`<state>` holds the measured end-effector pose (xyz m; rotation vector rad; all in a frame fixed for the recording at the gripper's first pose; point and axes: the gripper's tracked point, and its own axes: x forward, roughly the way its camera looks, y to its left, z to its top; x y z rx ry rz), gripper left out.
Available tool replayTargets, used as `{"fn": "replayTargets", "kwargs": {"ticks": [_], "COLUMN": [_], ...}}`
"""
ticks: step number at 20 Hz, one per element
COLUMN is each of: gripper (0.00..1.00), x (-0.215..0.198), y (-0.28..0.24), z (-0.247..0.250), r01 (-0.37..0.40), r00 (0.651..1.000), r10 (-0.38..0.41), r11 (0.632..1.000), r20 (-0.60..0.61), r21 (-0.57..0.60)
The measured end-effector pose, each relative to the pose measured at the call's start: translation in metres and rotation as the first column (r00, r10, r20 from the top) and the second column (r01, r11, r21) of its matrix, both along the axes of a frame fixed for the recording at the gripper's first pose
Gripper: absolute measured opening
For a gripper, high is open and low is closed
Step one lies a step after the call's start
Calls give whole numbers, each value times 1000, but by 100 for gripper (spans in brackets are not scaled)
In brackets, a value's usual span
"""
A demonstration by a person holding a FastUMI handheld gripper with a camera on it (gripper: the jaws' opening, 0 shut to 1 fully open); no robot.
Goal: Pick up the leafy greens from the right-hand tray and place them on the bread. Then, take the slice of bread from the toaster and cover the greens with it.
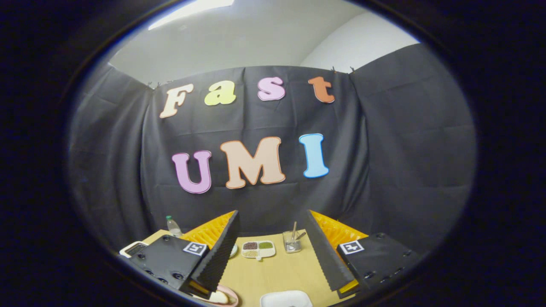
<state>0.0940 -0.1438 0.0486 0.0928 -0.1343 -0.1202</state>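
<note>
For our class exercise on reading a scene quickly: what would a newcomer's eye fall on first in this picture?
First, the hand-held gripper, its two fingers spread wide and open with nothing between them, raised above a wooden table. Between and beyond the fingers lie a divided white dish of dark and green fillings and a clear glass with utensils standing in it. Behind the left finger stands a small plastic bottle, and a white plate's rim shows nearest the camera.
</note>
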Motion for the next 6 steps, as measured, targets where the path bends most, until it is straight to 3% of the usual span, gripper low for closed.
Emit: {"fn": "replayTargets", "kwargs": {"ticks": [6], "gripper": [96], "x": [7], "y": [-1], "z": [-4], "r01": [-78], "r00": [997], "r10": [78], "r11": [997], "r20": [-10], "r21": [19]}}
